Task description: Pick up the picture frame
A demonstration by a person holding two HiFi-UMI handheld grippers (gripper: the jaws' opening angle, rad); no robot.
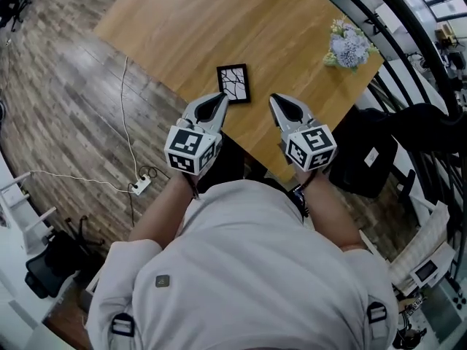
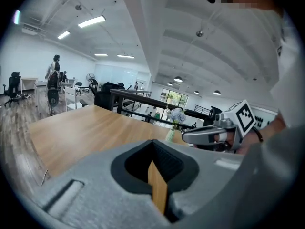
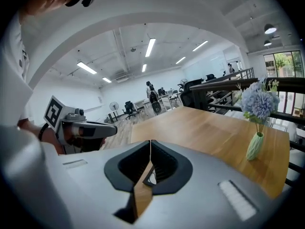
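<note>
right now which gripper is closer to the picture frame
Left. The left gripper is beside the picture frame, at its near corner; the right gripper is farther to its right.

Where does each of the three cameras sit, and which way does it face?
Head view: on the person's head, facing steeply down at the table, picture frame, left gripper and right gripper; shoulders and forearms show.
Left gripper view: on the left gripper, facing across the table over its shut jaws; the right gripper shows.
Right gripper view: on the right gripper, facing across the table; the left gripper and a white shirt show.
Shared: both gripper views show the flower vase.
</note>
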